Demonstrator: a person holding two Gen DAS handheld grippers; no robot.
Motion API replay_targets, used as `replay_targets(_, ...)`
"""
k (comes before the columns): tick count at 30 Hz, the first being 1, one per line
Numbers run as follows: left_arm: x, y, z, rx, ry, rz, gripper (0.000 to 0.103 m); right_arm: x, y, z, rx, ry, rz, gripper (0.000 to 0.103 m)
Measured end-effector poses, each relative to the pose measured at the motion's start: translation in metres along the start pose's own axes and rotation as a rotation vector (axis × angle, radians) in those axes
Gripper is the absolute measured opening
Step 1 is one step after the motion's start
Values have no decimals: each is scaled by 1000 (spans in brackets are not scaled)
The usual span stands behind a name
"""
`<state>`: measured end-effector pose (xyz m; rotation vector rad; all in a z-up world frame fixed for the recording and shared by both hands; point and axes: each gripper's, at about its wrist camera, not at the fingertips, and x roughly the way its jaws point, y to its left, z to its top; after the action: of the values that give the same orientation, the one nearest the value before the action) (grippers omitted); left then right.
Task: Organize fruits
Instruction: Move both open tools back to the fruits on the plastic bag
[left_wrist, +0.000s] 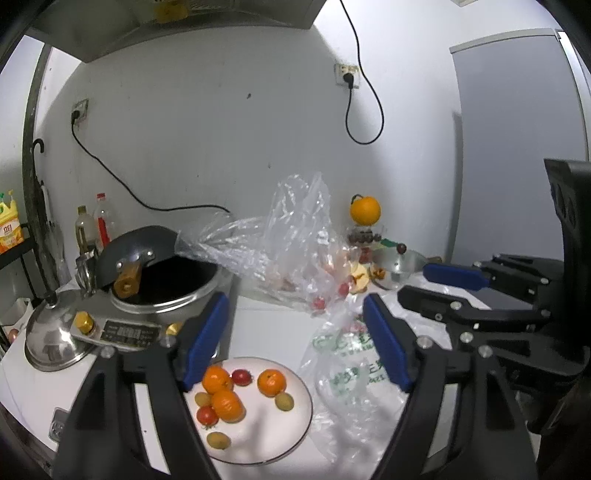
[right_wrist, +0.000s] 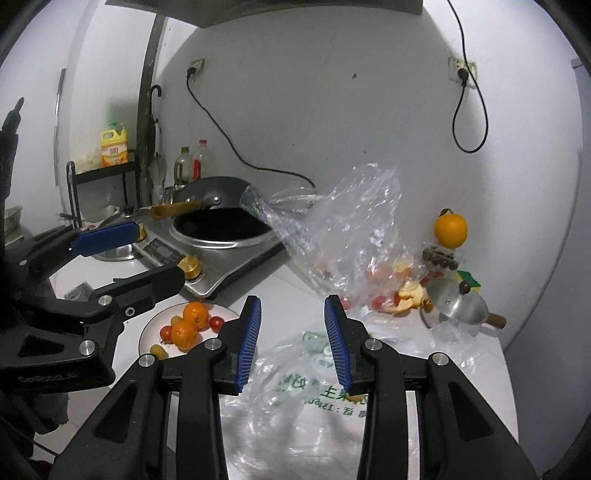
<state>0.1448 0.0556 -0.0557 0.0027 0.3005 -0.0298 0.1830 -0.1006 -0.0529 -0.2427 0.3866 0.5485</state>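
White plate (left_wrist: 295, 424) of tangerines (left_wrist: 271, 382) under the empty, open left tool (left_wrist: 295, 314); right tool (right_wrist: 292, 310) empty, narrowly parted.

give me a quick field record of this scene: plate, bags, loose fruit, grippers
plate: white, holds three tangerines, small red and green fruits
printed bag: flat on counter, right of plate
clear bag: crumpled behind, a few fruits inside
big orange: apart, by wall
left gripper: open, empty
right gripper: open, empty, above printed bag
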Motion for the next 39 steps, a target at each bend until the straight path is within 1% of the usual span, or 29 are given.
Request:
replay_targets(10, 8, -21, 13, 4, -15, -8, 76, -13, -30, 2, 9, -20, -27, 39)
replay_targets(20, 23, -46, 23, 23, -15, -22, 77, -15, -60, 0, 29, -26, -46, 40)
replay_targets(22, 26, -51, 25, 23, -15, -24, 77, -16, -65, -2, 32, -25, -49, 42)
replay_targets(24, 29, -55, 26, 24, -14, -26, 77, -16, -71, -2, 36, -25, -51, 46)
replay_targets(26, 32, -60, 27, 24, -13, -29, 77, -17, -76, -4, 39, -25, -56, 46)
replay_targets(32, 46, -72, 28, 14, -1, -43, 77, -17, -93, -8, 48, -16, -68, 46)
replay_targets(39, 69, -89, 24, 13, 31, -65, 77, -10, -115, -17, 59, 12, -80, 46)
